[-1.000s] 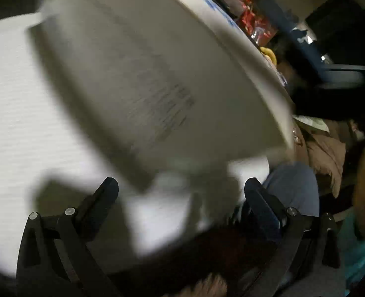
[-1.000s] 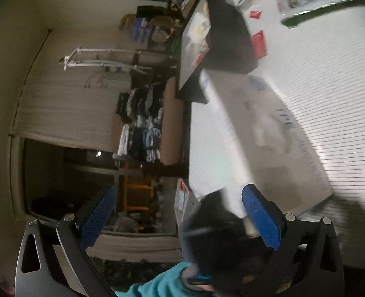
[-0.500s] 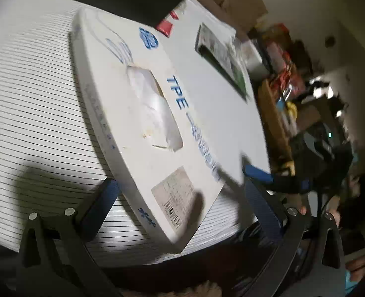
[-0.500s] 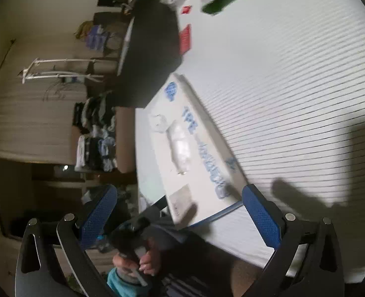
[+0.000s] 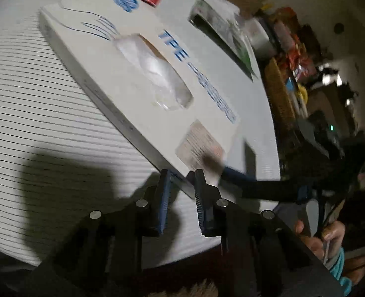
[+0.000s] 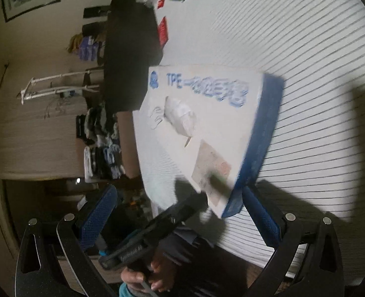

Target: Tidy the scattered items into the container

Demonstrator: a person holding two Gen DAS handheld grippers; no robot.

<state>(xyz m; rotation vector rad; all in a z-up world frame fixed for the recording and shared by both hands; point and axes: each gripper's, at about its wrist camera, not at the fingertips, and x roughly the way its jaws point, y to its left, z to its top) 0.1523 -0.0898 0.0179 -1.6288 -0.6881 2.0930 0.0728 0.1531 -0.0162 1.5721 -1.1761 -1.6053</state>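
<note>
1. Since half a second ago the left claw (image 5: 181, 185) has gone from wide apart to clamped on the near corner of the glove box (image 5: 143, 81); that corner now rides off the worktop (image 5: 34, 94), the box tilted.
2. Right claw (image 6: 180, 210) stands released, blue pads spread, hovering just beside the same lifted corner. It grasps nothing.
3. Box: flat, white, blue side wall, "TPE" print, a tuft of clear glove showing in the top opening. It lies near the worktop's near edge, long axis running toward the far edge.
4. Black container (image 6: 130, 49) sits at the far left part of the worktop, well apart from the box. A red packet (image 6: 163, 31) lies just beside it; a green-edged packet (image 5: 222, 37) lies toward the far edge.
5. Judgement: step in hand is lifting the box for carry to the container.
6. To do it well: a corner pinch on a wide, flat box invites swing and slip. Bring the right claw onto the blue side wall for a second hold, keep the box level, move slowly.
7. Blur on both views; pad contact depth cannot be told.
</note>
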